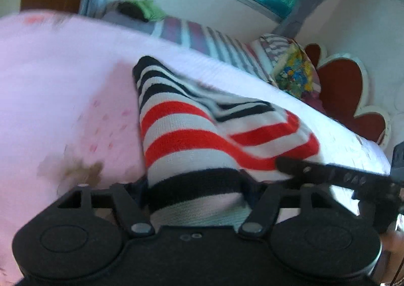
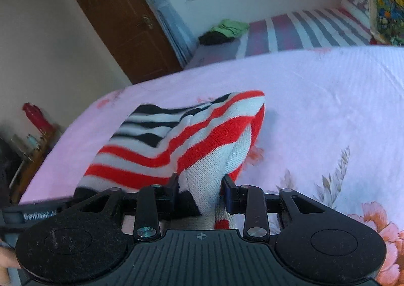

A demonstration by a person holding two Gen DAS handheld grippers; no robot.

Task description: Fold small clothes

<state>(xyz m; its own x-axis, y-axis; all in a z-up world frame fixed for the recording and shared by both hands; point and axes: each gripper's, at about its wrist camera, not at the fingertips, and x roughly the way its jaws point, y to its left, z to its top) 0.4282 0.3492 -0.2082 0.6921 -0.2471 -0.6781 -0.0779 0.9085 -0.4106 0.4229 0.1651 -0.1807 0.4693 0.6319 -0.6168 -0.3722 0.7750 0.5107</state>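
A knitted sweater [image 1: 192, 129] with red, white and navy stripes lies partly lifted off the pink floral bedsheet [image 1: 63, 84]. Its navy hem band fills the whole gap of my left gripper [image 1: 194, 185], whose fingertips are hidden under the cloth. In the right wrist view the same sweater [image 2: 176, 144] is bunched up, and my right gripper [image 2: 200, 185] has both pads against a white knitted fold. A black finger of the right gripper [image 1: 328, 172] rests against the sweater's right edge in the left wrist view.
Beyond the pink sheet [image 2: 328, 96] is a striped bedcover [image 2: 303, 31] with a green and dark cloth pile [image 2: 224, 31] and a colourful pillow [image 2: 386, 13]. A red flower-shaped headboard [image 1: 341, 89] stands at the right. A brown door [image 2: 113, 16] and a cluttered side table [image 2: 32, 144] are at the left.
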